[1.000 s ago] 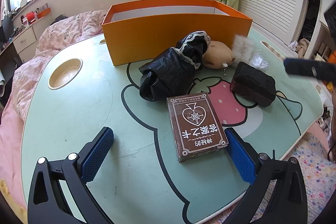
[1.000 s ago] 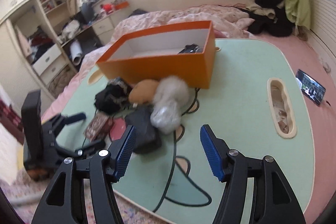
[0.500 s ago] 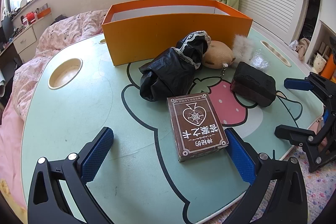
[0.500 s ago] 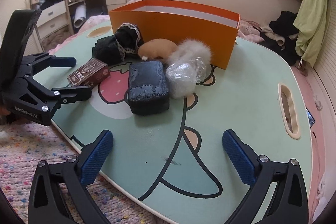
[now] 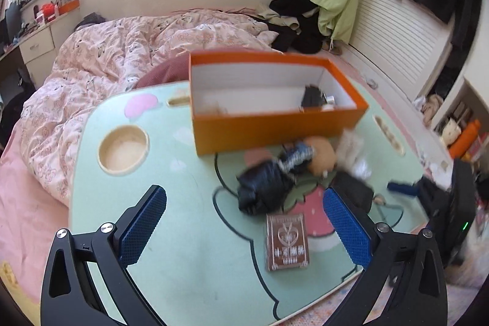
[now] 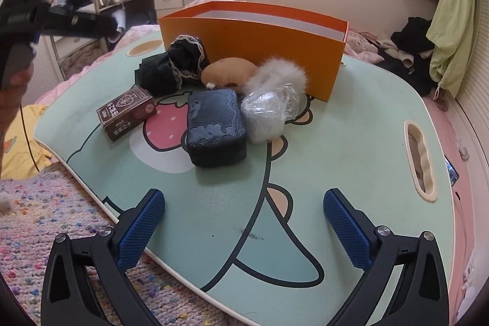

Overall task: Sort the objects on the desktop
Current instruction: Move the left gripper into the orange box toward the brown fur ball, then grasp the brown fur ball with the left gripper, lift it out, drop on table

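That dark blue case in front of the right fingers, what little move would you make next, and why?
Probably ease the right gripper forward and down over the dark blue case. Its fingers stand wide open and empty, the case is the nearest loose item on the table, and the orange box behind it has room.

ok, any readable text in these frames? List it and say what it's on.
"神秘的": side of the brown card box, right wrist view.
"答案之书": same side, larger print; last character uncertain.
Print on the box's top face: too small to read, and blurred in the left wrist view.
Nothing else is legible.
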Available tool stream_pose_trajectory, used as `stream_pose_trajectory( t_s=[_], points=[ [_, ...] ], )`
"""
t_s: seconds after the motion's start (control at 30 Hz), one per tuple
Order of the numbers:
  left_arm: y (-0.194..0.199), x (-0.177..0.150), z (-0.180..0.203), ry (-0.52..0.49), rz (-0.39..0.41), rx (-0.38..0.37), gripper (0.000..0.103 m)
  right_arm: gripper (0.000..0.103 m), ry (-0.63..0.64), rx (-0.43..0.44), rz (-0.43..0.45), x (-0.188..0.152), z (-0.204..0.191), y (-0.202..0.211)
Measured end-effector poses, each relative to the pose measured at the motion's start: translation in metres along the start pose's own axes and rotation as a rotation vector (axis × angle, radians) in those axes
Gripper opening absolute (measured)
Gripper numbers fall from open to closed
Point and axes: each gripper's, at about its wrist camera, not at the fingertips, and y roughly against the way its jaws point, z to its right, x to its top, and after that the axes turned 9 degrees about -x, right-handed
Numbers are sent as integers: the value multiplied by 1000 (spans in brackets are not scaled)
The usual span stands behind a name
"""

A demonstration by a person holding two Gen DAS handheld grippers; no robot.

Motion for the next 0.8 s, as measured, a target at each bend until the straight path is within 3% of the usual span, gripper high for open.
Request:
stream_pose_trajectory(
  t_s=[0.07, 0.1, 0.17, 0.23, 0.3, 0.4, 0.47, 0.6, 0.7, 0.8],
  points=[
    [6, 26, -2, -19, -7, -6, 100, 103, 0, 0, 1, 0, 0, 0],
    [7, 39, 0, -36, -13, 6, 85, 103, 0, 0, 1, 0, 0, 1],
    [3, 64, 0, -62, -75, 27, 64, 103, 0, 0, 1, 0, 0, 1],
    [-10, 83, -2, -75, -174, -7, 59, 103, 0, 0, 1, 0, -1, 1],
    [-21, 95, -3, -93, -231, 6, 37, 103, 0, 0, 2, 0, -1, 1],
    [-45, 106, -5, -122, -333, 27, 19, 103, 0, 0, 3, 1, 0, 1],
    [-62, 110, -2, -182, -416, 28, 16, 103, 0, 0, 3, 2, 0, 1],
    [-87, 110, -2, -197, -540, 97, 17, 103, -1, 0, 4, 2, 0, 1],
    [-97, 113, 0, -211, -578, 107, 17, 103, -1, 0, 5, 3, 0, 1],
    [-107, 116, -2, -220, -609, 166, 17, 103, -1, 1, 4, 3, 0, 1]
  ],
)
